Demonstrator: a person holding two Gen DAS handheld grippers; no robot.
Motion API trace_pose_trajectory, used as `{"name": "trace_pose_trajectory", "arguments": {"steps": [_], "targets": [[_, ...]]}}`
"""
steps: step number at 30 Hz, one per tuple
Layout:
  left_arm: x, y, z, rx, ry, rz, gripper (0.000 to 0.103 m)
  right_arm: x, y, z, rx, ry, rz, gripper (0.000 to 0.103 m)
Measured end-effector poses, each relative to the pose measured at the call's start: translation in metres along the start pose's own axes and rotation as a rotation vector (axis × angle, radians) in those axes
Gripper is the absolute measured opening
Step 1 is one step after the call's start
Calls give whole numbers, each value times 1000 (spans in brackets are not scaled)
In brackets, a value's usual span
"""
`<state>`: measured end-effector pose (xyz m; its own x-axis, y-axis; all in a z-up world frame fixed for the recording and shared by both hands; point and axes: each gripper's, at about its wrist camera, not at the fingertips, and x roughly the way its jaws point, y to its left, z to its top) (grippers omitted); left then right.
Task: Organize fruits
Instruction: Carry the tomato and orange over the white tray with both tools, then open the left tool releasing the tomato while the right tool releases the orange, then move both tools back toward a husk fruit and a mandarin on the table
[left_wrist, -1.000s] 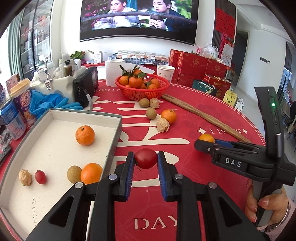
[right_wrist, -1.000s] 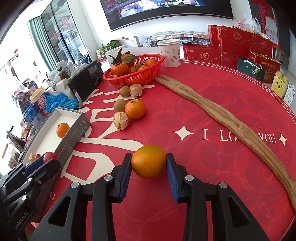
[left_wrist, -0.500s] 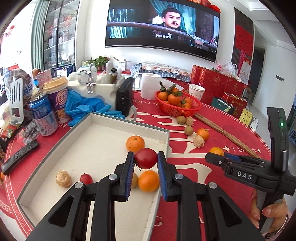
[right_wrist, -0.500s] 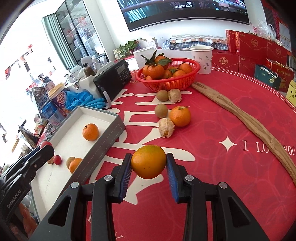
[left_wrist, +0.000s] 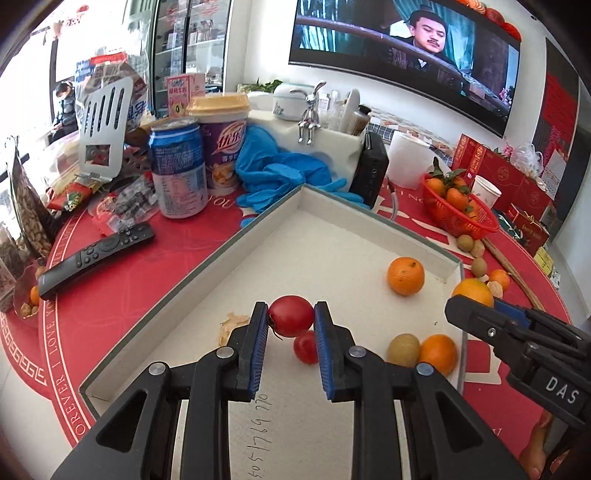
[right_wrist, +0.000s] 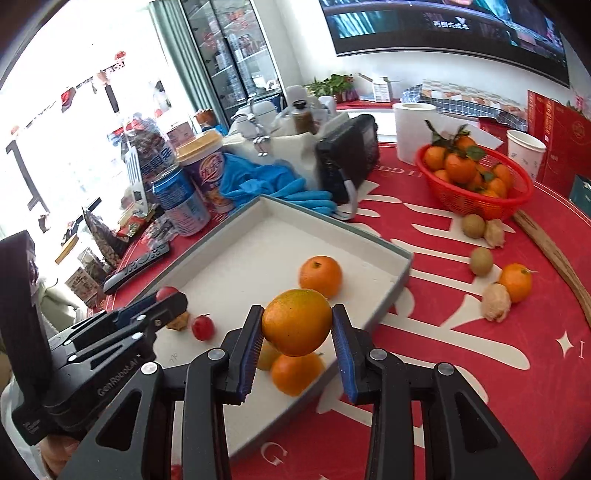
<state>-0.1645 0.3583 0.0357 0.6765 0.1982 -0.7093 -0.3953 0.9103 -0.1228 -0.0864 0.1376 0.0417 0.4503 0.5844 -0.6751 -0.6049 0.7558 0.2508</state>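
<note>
My left gripper is shut on a small red tomato, held just above the white floor of the grey-rimmed tray. Under it lie a second small tomato and a dried husk. To the right in the tray are a brown fruit and two oranges. My right gripper is shut on a large orange over the tray's near right part, above another orange. The left gripper's tip shows at the left of the right wrist view.
On the red tablecloth right of the tray lie loose fruit, a tangerine, a red basket of tangerines and a long wooden stick. Behind the tray stand a can, a cup, blue gloves, a radio and a remote.
Both grippers swung left from over the red tablecloth to over the tray, each still carrying its fruit. The loose fruit and basket slid to the right of both views.
</note>
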Motion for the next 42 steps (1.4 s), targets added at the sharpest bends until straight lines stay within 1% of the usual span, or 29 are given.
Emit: {"name": "trace_pose_trajectory", "arguments": {"steps": [2, 3, 7, 10, 11, 12, 13, 14, 15, 17, 19, 21, 22, 23, 24, 26, 31, 34, 36, 39, 42], "targets": [[8, 7, -3, -27, 45, -27, 27, 10, 11, 0, -19, 15, 13, 38], [9, 10, -5, -37, 52, -36, 27, 14, 14, 0, -25, 25, 20, 38], [8, 4, -11, 4, 45, -2, 27, 34, 23, -6, -35, 71, 28, 38], [5, 2, -11, 10, 38, -5, 29, 40, 24, -8, -38, 81, 27, 38], [4, 2, -11, 7, 35, -3, 34, 39, 24, -7, -41, 76, 25, 38], [3, 3, -10, 1, 26, 11, 42, 38, 25, -5, -43, 72, 24, 38], [2, 4, -8, -5, 17, 30, 48, 37, 24, -4, -45, 69, 22, 38], [0, 7, -7, -16, 5, 50, 62, 35, 23, -2, -44, 64, 21, 38], [-2, 10, -6, -32, -6, 63, 72, 33, 21, 0, -40, 60, 21, 38], [-5, 16, -4, -65, -21, 59, 81, 31, 18, 4, -25, 56, 31, 38], [-7, 20, -3, -96, -24, 40, 81, 28, 16, 7, -17, 53, 29, 45], [-6, 20, -3, -107, -19, 31, 83, 20, 14, 9, -17, 29, 19, 65], [-6, 18, -3, -104, -15, 32, 83, 14, 14, 10, -20, 14, 18, 70], [-6, 17, -2, -101, -15, 37, 83, 8, 14, 10, -27, -2, 18, 82], [-6, 15, -3, -98, -19, 38, 83, 2, 14, 10, -35, -16, 15, 92], [-7, 12, -2, -94, -23, 32, 84, -11, 13, 10, -58, -46, 1, 103], [-7, 4, -2, -82, -21, 34, 84, -32, 1, 3, -84, -70, -77, 103], [-8, -1, -3, -72, -29, 29, 84, -37, -20, -7, -60, -48, -151, 103], [-9, -6, -3, -47, -41, 36, 84, -40, -41, -13, -21, -20, -191, 103], [-14, -11, -3, -10, -71, 81, 84, -48, -73, -24, 46, -1, -267, 103], [-20, -14, -4, 47, -120, 166, 84, -54, -97, -34, 95, -7, -322, 103]]}}
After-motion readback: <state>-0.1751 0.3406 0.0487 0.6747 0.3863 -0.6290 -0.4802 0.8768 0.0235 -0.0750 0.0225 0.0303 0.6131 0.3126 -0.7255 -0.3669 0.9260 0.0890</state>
